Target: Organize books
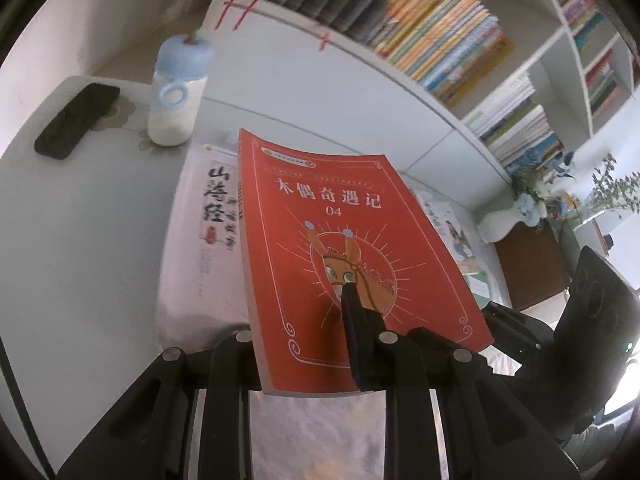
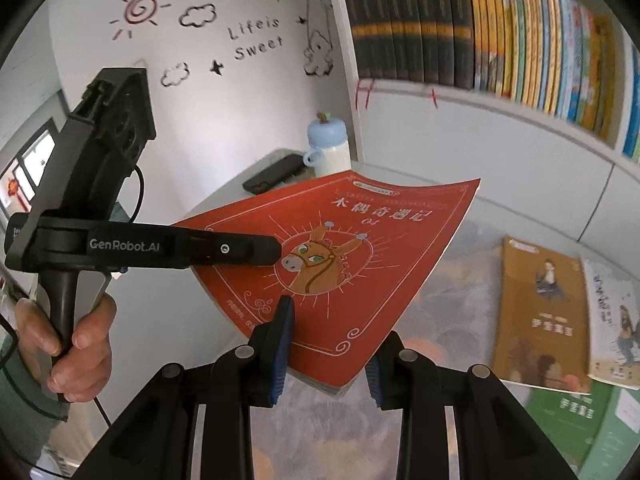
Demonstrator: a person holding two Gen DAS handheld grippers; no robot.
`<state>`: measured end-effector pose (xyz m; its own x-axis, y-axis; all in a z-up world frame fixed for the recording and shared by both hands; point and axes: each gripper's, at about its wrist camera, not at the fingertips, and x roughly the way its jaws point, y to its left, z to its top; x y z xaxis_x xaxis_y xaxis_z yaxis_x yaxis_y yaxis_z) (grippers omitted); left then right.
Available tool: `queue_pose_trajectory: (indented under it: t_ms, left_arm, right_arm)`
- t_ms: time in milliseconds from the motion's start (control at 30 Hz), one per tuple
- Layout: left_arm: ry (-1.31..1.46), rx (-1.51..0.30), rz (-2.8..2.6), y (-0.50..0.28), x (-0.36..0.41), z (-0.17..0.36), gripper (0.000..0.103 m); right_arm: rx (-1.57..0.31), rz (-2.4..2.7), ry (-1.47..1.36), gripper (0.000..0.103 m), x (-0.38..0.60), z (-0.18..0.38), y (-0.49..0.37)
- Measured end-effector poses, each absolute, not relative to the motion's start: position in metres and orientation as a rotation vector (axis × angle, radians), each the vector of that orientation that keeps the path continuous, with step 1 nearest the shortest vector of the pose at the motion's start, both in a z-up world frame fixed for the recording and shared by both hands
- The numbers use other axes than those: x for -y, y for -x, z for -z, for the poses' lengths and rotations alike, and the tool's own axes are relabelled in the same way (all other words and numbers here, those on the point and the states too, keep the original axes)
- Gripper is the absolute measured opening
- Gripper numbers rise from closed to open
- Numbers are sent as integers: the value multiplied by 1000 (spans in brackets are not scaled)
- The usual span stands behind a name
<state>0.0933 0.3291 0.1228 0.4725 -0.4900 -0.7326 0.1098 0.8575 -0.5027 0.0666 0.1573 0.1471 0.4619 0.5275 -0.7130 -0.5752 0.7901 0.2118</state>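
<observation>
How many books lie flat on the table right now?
4: white book left of the held red book; brown book, white illustrated book, green book right. More may be hidden.

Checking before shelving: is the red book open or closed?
Closed: the red book shows only its front cover, pages together along the edge.

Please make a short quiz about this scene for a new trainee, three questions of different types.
1. True or false: both grippers grip the red book.
2. Which stands beside the black phone on the table? A) a mug B) a bottle with a blue lid C) a lamp
3. Fill in: the brown book lies flat on the ____.

Key
1. True: the left gripper and the right gripper each pinch an edge.
2. B, the bottle.
3. Table.
</observation>
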Motion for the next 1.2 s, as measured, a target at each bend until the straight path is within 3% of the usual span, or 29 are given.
queue_pose_trajectory:
  t_ms: [600, 900, 1067, 1200]
  left_arm:
    - [617, -1093, 351, -112, -374, -56, 20]
    - [563, -1104, 213, -87, -397, -58, 23]
    - [504, -1112, 117, -65, -395, -67, 23]
    - [471, -1102, 147, -45, -373, -82, 23]
  right_arm:
    - [-1012, -661, 52, 33, -194, -87, -120]
    - [-1146, -643, -9, 38, -192, -63, -129]
    - [-1154, -647, -15, 46, -184, -63, -119]
    - [-1128, -614, 45, 46, -160, -72, -93]
